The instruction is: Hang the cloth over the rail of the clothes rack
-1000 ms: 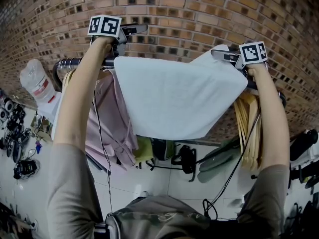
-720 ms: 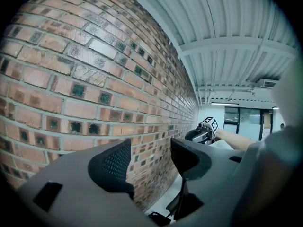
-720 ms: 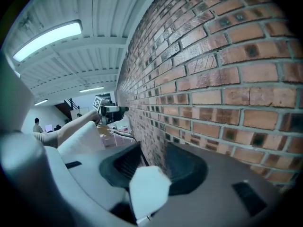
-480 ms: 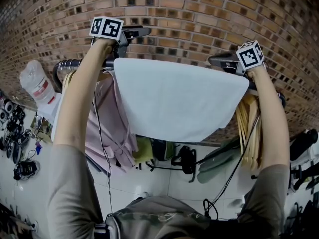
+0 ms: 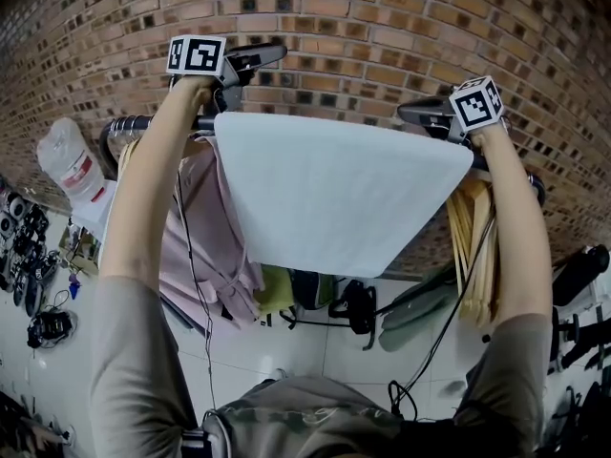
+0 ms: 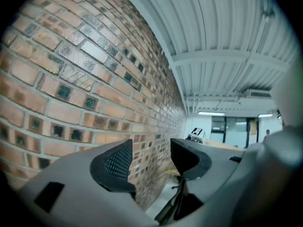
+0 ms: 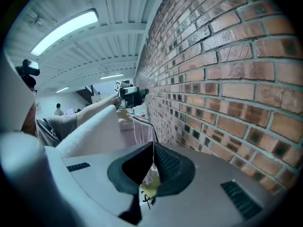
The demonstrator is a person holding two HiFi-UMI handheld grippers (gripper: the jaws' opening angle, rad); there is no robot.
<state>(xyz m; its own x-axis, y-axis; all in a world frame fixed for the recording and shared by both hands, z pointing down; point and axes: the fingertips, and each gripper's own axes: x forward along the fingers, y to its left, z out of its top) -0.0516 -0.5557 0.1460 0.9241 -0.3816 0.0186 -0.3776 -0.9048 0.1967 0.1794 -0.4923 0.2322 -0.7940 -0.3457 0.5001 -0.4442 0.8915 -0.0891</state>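
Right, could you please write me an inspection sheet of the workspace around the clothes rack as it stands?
Surface: white tiled floor; no table in view.
Job's things: white cloth draped over the rail, hanging down the near side.
Clutter: pink garment and wooden hangers on the same rail; bags and small gear on the floor.
Grippers: left gripper jaws apart, nothing between; right gripper jaws together, empty; neither holds the cloth.
Cables: a black cable hangs beside the left arm, another beside the right.
Surroundings: brick wall right behind the rack.
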